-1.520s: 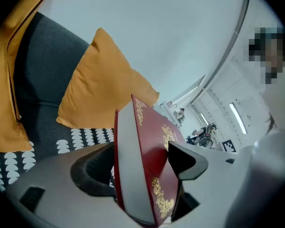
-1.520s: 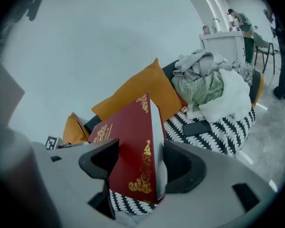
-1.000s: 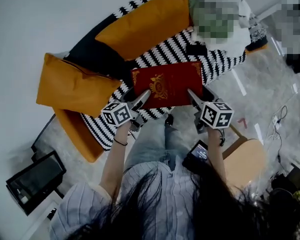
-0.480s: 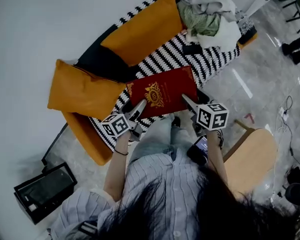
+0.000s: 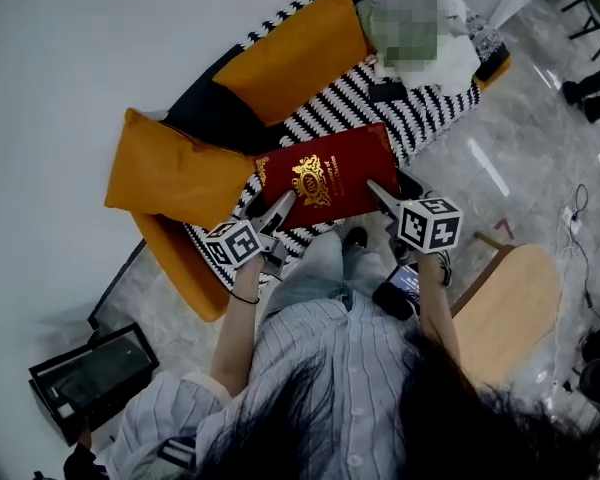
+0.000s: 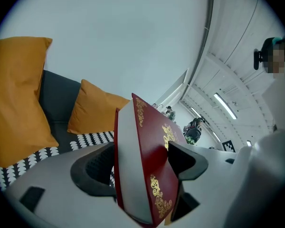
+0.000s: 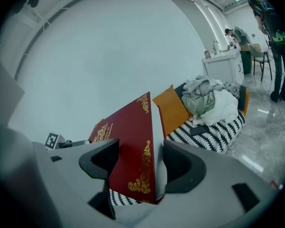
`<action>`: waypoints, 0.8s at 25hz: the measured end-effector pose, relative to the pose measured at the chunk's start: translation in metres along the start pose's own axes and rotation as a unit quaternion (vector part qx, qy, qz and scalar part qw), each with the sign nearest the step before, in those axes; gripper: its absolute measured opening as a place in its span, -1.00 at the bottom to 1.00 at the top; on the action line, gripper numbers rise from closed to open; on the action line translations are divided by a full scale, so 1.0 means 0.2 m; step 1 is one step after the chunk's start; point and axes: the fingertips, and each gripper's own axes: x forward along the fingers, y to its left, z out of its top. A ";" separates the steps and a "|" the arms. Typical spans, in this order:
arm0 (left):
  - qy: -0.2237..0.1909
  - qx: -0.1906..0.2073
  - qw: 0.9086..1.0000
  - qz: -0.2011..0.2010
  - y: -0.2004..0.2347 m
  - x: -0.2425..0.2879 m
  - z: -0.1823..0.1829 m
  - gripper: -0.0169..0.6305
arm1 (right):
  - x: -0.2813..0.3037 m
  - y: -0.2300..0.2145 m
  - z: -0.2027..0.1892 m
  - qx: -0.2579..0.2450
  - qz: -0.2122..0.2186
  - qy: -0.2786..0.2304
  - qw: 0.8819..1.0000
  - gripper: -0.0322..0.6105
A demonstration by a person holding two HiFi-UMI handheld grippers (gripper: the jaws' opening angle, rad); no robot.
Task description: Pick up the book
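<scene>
Red book [image 5: 325, 173] with gilt ornament, held tilted above the striped sofa throw [image 5: 345, 103] and apparently clear of it. The jaws of the left gripper [image 5: 278, 206] and the right gripper [image 5: 382, 194] are each closed onto a near corner of the book. Compared with the preceding second, both grips and the book's pose are essentially unchanged, so the pick-up appears complete. Orange cushions [image 5: 175, 178] lie behind.

Unreadable and covered
Gold lettering on dark red hardcover book [image 5: 325, 176] too small to read; near corners buried between jaws of left gripper [image 5: 283, 202] and right gripper [image 5: 376, 189].
</scene>
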 end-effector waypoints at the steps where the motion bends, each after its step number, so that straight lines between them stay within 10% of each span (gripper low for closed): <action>1: -0.001 0.004 1.000 0.000 -0.01 -0.03 0.00 0.11 | -0.02 0.02 -0.02 0.001 0.001 -0.001 1.000 0.05; 20: -0.008 0.023 1.000 -0.001 0.23 -0.41 0.19 0.11 | 0.16 0.46 -0.12 0.006 0.003 -0.002 1.000 0.05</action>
